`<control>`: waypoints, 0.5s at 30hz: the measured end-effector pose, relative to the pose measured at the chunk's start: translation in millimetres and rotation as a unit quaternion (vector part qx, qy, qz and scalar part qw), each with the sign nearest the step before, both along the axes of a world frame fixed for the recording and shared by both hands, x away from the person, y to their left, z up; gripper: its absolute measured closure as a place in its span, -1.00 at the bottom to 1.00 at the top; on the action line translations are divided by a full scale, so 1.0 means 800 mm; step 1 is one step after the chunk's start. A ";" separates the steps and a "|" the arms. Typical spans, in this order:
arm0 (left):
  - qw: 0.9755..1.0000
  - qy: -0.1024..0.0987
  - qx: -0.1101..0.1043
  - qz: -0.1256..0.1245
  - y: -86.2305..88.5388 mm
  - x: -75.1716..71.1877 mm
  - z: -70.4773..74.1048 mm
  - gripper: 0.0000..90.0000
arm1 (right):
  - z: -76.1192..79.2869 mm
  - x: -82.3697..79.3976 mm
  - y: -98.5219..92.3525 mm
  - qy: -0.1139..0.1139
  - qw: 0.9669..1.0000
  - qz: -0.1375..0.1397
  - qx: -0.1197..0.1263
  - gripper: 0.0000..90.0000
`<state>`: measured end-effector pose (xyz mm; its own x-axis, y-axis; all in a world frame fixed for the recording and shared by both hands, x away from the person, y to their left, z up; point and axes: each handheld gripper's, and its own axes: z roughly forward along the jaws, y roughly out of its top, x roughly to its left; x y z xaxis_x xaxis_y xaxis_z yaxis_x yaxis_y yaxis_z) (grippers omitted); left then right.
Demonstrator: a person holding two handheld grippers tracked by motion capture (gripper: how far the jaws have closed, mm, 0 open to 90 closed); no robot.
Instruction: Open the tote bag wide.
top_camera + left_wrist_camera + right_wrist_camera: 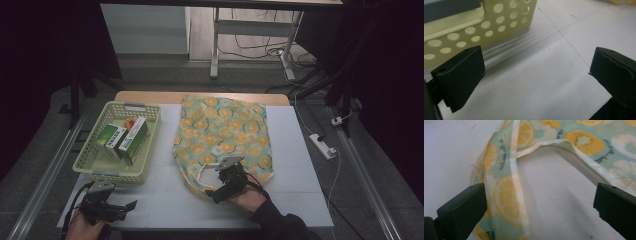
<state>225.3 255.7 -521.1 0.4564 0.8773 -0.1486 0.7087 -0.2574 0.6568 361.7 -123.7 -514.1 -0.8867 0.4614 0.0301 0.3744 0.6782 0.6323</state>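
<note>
A pale-green fabric tote bag printed w/ orange citrus slices (pixel 223 134) lies flat on the white table surface (pixel 295 165), roughly mid-table, its handle end toward the person. The right gripper (pixel 214 194) sits at that near end, over the bag's looped handle. In the right gripper view, the jaws stand wide apart, nothing clamped between them; the lemon-print handle strap (pixel 510 195) runs up just beside the left-hand jaw, and the bag's open rim (pixel 574 147) arcs across above, w/ white table showing in the gap. Whether the jaw touches the strap: can't tell.

The left gripper (pixel 127 206) is at the near left corner of the table, well apart from the bag, held low. The left gripper view has its jaws spread wide too, gripping nothing, bare white surface between them. Just beyond the left-hand jaw is the perforated wall of a pale-yellow plastic basket (pixel 481 27).

In the high view, that basket (pixel 92 169) sits on the table's left side, beside the bag but not touching it. Inside it lie two green-and-white cardboard boxes (pixel 125 139) side by side, w/ a small red-and-yellow item behind them, too small to ID.

Person's hands enter from the bottom edge; a dark sleeve (pixel 277 225) covers the right forearm.
</note>
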 end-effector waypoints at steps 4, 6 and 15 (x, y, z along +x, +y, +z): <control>1.000 0.000 0.000 0.000 0.000 0.000 0.000 -0.99 | -0.005 -0.003 0.004 0.002 1.000 0.010 -0.009 -1.00; 1.000 0.000 0.001 0.000 0.000 0.000 0.000 -0.99 | -0.009 -0.007 0.008 0.004 1.000 0.021 -0.018 -1.00; 1.000 0.000 0.001 -0.001 0.000 0.000 0.000 -0.99 | -0.008 -0.016 0.008 -0.007 0.998 0.054 -0.037 -0.09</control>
